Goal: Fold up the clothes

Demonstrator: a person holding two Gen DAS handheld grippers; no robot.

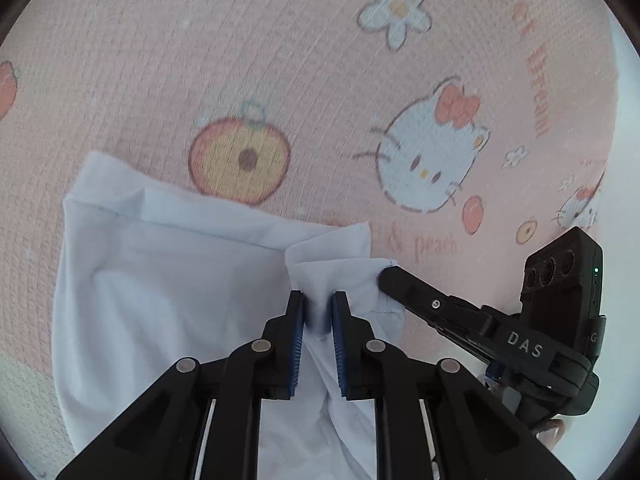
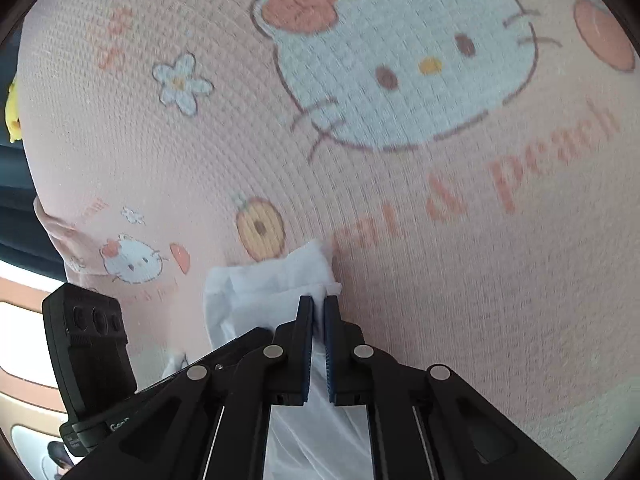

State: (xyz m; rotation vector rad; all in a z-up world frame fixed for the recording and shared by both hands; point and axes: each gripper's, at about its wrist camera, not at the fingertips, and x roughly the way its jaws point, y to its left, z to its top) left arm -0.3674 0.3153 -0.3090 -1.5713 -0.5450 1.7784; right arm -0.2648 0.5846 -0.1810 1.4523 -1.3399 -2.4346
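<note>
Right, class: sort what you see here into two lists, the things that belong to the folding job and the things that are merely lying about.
Belongs to the job:
- white garment
- left gripper, shut on the garment
- right gripper, shut on the garment

Just lying about:
- pink printed blanket, the surface under the garment
- small yellow object at the blanket's edge, too cut off to identify
</note>
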